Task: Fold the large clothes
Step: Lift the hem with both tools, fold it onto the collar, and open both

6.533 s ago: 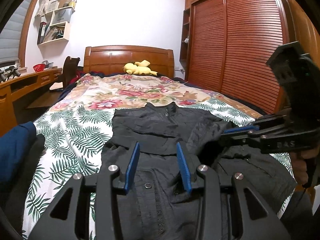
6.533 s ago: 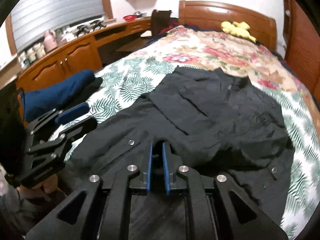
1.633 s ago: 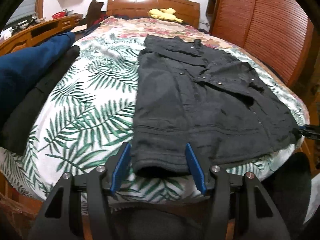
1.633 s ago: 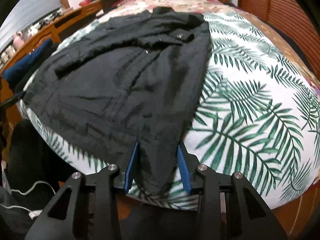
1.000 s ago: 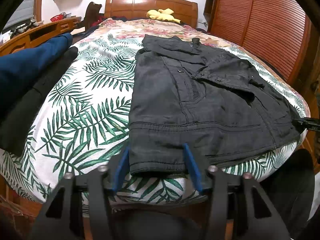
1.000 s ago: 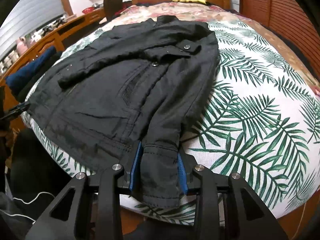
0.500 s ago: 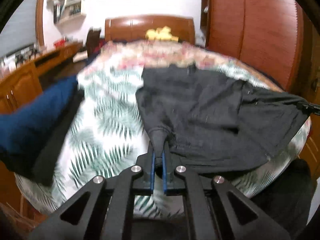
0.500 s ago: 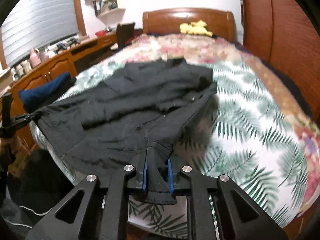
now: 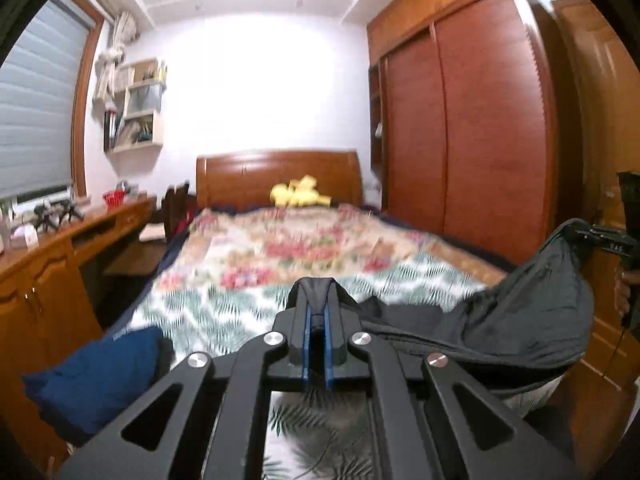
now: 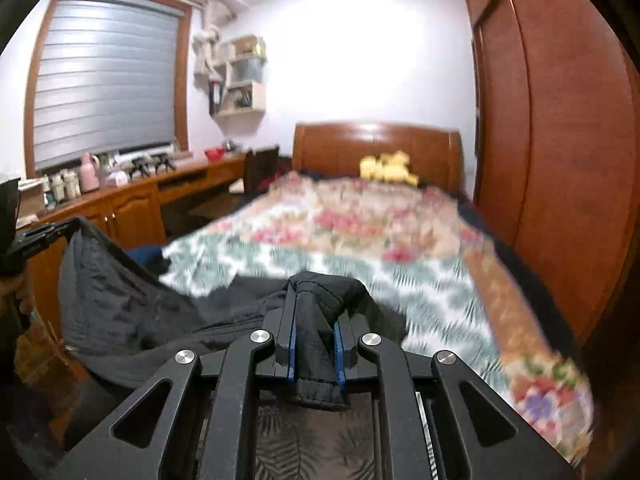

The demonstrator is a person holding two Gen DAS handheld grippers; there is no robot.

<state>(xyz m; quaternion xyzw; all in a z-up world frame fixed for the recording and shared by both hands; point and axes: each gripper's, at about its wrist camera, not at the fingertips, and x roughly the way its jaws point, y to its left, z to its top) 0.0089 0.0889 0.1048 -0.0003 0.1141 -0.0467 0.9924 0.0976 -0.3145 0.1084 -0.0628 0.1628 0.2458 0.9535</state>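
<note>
A black jacket (image 9: 520,320) hangs stretched between both grippers above the foot of the bed. In the left wrist view my left gripper (image 9: 316,312) is shut on one corner of the jacket's hem, and the cloth bunches over its tips. The fabric sags away to the right, up to my right gripper (image 9: 578,236). In the right wrist view my right gripper (image 10: 314,320) is shut on the other hem corner, with a thick fold of cloth between its blue pads. From there the jacket (image 10: 120,304) runs left to my left gripper (image 10: 60,230). The jacket's collar end is hidden below.
The bed (image 9: 280,264) has a fern and flower bedspread, with a yellow plush toy (image 9: 298,196) at the wooden headboard. A folded blue garment (image 9: 92,376) lies at the bed's near left. A wooden desk (image 10: 132,204) runs along the left and a wardrobe (image 9: 480,140) stands on the right.
Both grippers closed on the hem corners, then rose and tipped up. The jacket's lower part came off the bedspread and now hangs between them.
</note>
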